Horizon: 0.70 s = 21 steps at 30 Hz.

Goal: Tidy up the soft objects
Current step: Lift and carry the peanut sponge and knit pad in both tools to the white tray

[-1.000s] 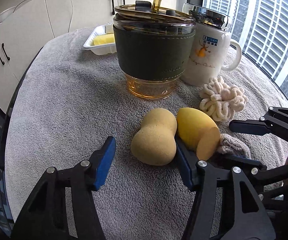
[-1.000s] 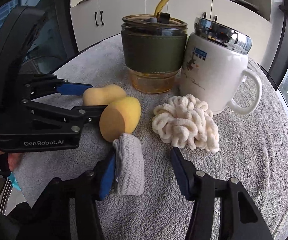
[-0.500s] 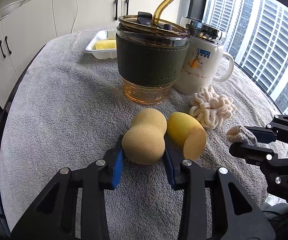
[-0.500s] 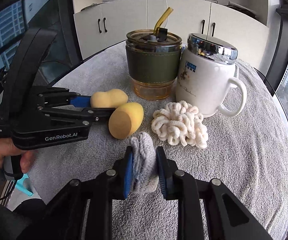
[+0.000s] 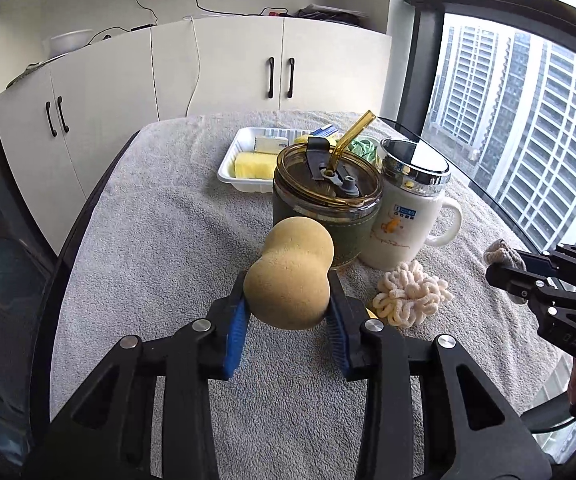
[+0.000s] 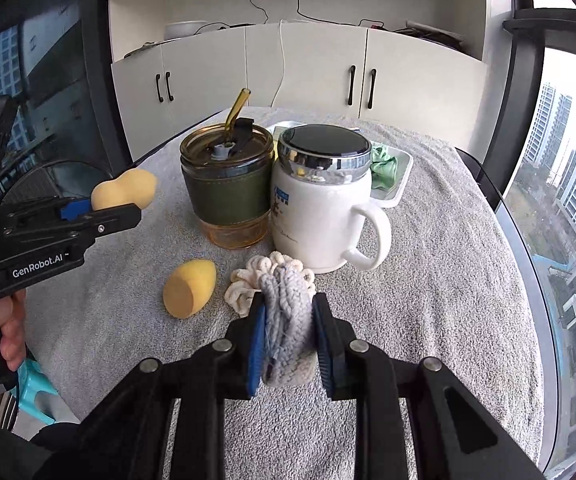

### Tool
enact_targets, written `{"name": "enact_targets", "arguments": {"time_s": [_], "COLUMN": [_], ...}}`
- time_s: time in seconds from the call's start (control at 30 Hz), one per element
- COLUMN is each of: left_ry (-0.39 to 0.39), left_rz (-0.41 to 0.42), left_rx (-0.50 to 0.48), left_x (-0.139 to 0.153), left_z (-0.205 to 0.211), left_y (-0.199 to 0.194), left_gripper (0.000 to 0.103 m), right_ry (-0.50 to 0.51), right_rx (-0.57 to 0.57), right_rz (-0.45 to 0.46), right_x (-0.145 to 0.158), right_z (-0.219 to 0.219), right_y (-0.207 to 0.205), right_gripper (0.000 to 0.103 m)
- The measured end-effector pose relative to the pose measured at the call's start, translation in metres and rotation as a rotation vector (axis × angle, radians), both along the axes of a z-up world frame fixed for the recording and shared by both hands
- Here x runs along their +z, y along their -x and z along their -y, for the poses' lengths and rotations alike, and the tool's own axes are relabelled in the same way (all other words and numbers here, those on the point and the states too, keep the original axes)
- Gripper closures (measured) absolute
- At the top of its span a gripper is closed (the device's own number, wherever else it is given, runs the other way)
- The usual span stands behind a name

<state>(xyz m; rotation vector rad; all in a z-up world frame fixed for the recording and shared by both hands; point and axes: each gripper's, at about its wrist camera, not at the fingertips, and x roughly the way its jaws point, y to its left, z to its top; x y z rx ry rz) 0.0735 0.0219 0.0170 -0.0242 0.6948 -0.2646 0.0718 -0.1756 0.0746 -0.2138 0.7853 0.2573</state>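
Tan sponge [image 5: 289,272] pinched in left tool [image 5: 288,320] (right tool [image 6: 288,344] clamps knit roll [image 6: 288,332]).

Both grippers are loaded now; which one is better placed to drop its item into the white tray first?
Probably the left. The left gripper, holding the tan sponge, has open towel leading to the white tray; the tumbler and mug block the right gripper.
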Motion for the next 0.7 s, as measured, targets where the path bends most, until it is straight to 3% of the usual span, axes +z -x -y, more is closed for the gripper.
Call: {"name": "enact_targets", "arguments": {"time_s": [0.4,0.7], "left_ry": [-0.009,-0.046], "left_rz": [0.061,0.058], "left_rx": [0.02,-0.005], "left_x": [0.036,0.05], "left_z": [-0.021,-0.04], "left_y": [-0.04,-0.127], "left_gripper": [0.07,0.07], "right_ry": [0.029,0.035], "right_rx": [-0.024,0.032], "right_rz": [0.125,0.062], "right_x": [0.063,0.067], "right_z": [0.037,0.047], "right_y": [-0.058,-0.136], "right_gripper": [0.079,0.079]}}
